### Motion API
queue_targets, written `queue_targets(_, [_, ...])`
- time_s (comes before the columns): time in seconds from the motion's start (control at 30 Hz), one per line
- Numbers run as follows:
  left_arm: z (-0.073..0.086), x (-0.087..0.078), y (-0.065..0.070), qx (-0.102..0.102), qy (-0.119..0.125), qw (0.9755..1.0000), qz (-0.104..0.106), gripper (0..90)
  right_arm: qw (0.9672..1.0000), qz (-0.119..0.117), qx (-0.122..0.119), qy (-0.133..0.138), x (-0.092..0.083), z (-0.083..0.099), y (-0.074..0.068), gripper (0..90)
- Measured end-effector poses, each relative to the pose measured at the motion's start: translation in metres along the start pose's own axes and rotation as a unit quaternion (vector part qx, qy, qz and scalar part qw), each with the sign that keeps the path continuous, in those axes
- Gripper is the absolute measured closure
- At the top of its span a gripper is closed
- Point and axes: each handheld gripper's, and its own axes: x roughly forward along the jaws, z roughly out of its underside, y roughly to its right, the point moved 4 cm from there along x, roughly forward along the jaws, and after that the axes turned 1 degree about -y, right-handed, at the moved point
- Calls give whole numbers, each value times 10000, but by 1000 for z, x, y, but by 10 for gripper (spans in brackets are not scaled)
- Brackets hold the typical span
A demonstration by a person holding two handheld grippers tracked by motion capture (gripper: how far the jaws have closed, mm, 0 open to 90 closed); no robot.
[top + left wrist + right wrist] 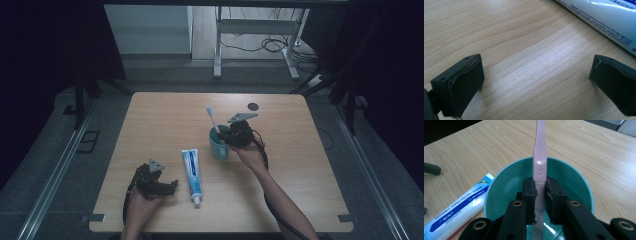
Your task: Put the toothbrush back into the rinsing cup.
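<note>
We have the right gripper clamped on the ribbed handle of the pale pink plastic toothbrush, held upright inside the teal ceramic cup near table centre. Left gripper rests wide open, gripping nothing, left of the white-and-blue toothpaste tube. Risk: letting go off-centre could topple the brush over the rim, or nudging could tip the cup.

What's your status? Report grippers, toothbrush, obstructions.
Right gripper shut on pink toothbrush, over teal cup. Left gripper open above table. Toothpaste tube beside cup, not blocking.
</note>
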Motion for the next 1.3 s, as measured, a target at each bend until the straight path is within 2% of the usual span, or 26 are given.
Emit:
queue_targets(0.27, [0,0,0,-1,-1,10000,0,0,10000,-10,1,-78,3,2,0,773])
queue_targets(0.47, [0,0,0,0,0,10000,0,0,10000,-35,-29,-89,2,1,0,734])
queue_targets(0.9, [0,0,0,-1,0,10000,0,0,9999,-82,-134,-2,-14,-7,-3,677])
queue_targets(1.1, [0,0,0,0,-2,10000,0,0,9997,-99,-208,13,-22,-9,-4,588])
queue_targets(1.3, [0,0,0,0,-1,10000,0,0,9995,-119,-265,-128,-27,-4,-4,455])
